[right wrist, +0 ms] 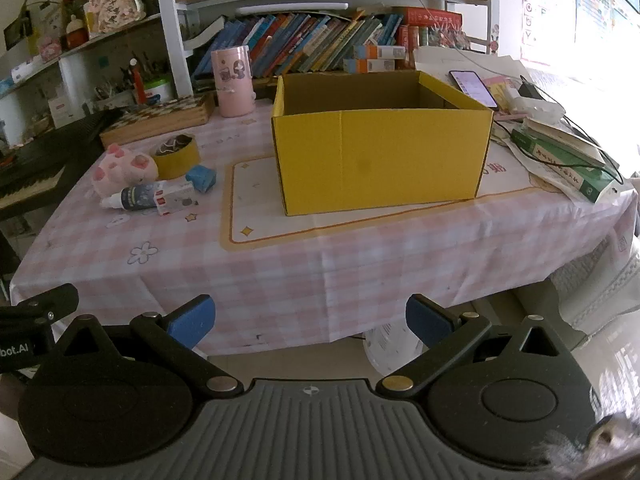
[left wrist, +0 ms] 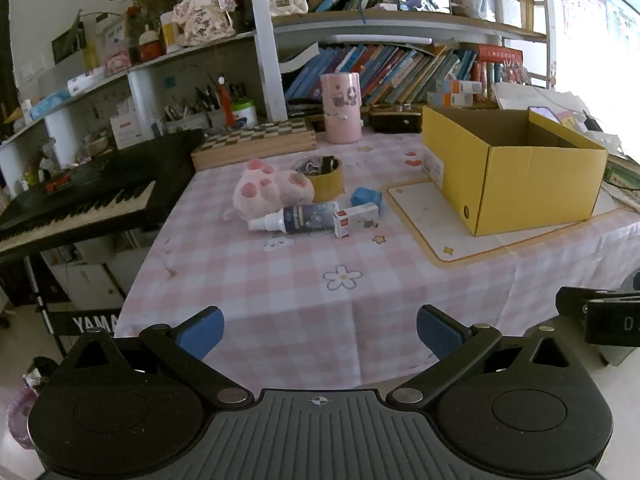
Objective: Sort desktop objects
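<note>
Sorting not begun: left gripper (left wrist: 320, 330) and right gripper (right wrist: 310, 320), jaws released and empty, short of the desk; white-capped dark spray bottle (left wrist: 294, 219), left of open yellow cardboard box (left wrist: 516, 172), probably needs reaching first.

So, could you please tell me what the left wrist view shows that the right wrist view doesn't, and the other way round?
Only the left wrist view shows the keyboard's keys clearly and its Yamaha-labelled stand.

Only the right wrist view shows the green books stacked right of the box, the whole lit phone behind it, and the table's right edge.

Both show the yellow box on its mat, the pink plush, spray bottle, small carton, blue object, yellow tape roll and pink cylinder. Each gripper, left and right, is open.
</note>
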Motion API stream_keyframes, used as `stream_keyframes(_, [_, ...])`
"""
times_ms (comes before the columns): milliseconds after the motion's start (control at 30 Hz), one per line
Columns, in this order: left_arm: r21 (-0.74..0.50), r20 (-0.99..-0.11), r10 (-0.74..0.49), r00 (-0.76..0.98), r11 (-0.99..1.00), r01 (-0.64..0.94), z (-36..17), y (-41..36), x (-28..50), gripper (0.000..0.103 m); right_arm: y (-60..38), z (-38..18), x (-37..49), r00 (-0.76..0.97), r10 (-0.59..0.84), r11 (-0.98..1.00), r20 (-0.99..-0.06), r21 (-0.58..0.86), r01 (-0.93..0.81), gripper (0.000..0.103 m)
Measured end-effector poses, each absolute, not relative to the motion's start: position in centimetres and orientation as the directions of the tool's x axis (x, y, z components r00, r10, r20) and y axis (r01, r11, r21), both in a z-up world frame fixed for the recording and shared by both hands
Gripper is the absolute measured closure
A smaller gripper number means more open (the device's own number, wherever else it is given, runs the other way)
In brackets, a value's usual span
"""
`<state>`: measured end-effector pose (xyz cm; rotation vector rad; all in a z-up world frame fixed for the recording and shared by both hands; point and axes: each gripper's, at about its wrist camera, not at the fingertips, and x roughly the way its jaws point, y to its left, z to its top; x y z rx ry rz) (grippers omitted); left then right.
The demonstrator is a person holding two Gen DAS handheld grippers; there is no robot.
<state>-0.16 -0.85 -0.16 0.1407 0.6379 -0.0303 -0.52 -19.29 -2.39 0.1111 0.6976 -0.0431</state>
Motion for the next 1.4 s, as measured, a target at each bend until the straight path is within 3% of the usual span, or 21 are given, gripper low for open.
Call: stream_keyframes(1400, [0.102, -0.592, -0.001, 0.806, 0.992, 0.076, 0.05, -0.49, -0.31, 0.000, -18.43, -1.76, -0.76, 0.765, 0.026, 0.996, -0.644, 0.081, 0.034, 0.004])
